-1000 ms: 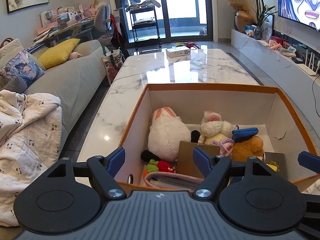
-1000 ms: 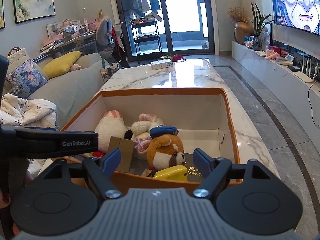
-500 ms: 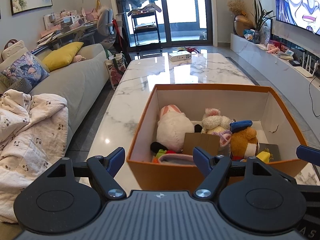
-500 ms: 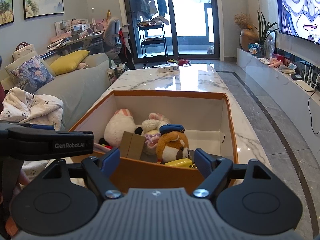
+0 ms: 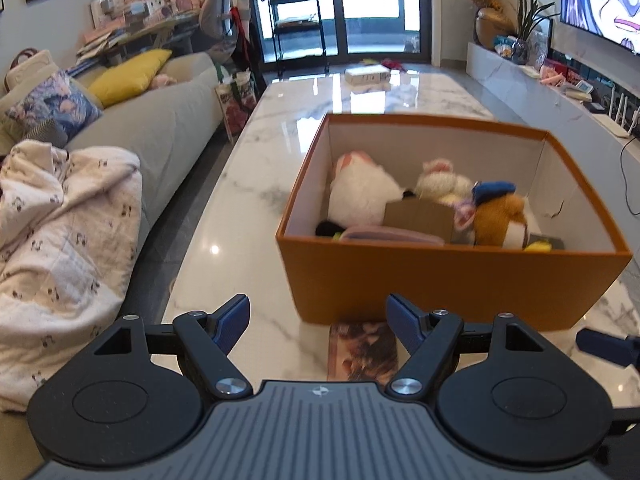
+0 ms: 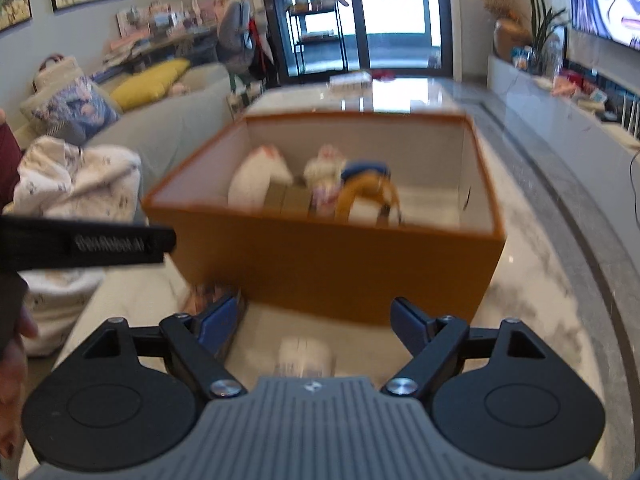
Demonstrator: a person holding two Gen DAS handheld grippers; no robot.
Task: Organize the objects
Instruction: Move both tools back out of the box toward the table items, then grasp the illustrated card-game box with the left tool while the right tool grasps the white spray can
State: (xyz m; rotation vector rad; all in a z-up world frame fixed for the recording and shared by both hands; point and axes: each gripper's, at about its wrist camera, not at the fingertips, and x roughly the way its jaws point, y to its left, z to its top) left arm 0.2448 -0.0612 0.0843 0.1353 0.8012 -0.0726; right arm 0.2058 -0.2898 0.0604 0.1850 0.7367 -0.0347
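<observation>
1. Left gripper (image 5: 318, 318): blue-padded fingers spread wide, grasping nothing, hovering over the near end of the white marble table (image 5: 248, 184).
2. Right gripper (image 6: 318, 322): also released, fingers wide apart and empty, over the same near end; view blurred.
3. Open orange cardboard box with white inner walls (image 5: 452, 280): resting on the marble table toward its right edge, just beyond both grippers.
4. Inside the box, against its left wall: a white plush toy with pink ears (image 5: 362, 192).
5. Beside it, toward the middle of the box: a small cream fluffy plush (image 5: 440, 180), touching a brown plush bear in a blue cap (image 5: 500, 216).
6. In front of those plushes, near the box's front wall: a plain brown cardboard piece (image 5: 418, 216) standing upright, with a pink-rimmed flat item (image 5: 384, 234) below it and a bit of yellow (image 5: 538, 246) at the front right corner of the box.
7. On the table just outside the box's front wall: a small flat brown patterned book or card (image 5: 362, 350), lying between the left gripper's fingers in view.
8. Near the table's front edge, between the right gripper's fingers: a small pale object (image 6: 306, 356), too blurred to identify.
9. At the far end of the table: a small white box (image 5: 367, 75).
10. Left of the table: a grey sofa (image 5: 160, 112) with a yellow cushion (image 5: 130, 76) and a crumpled white printed blanket (image 5: 60, 216).
</observation>
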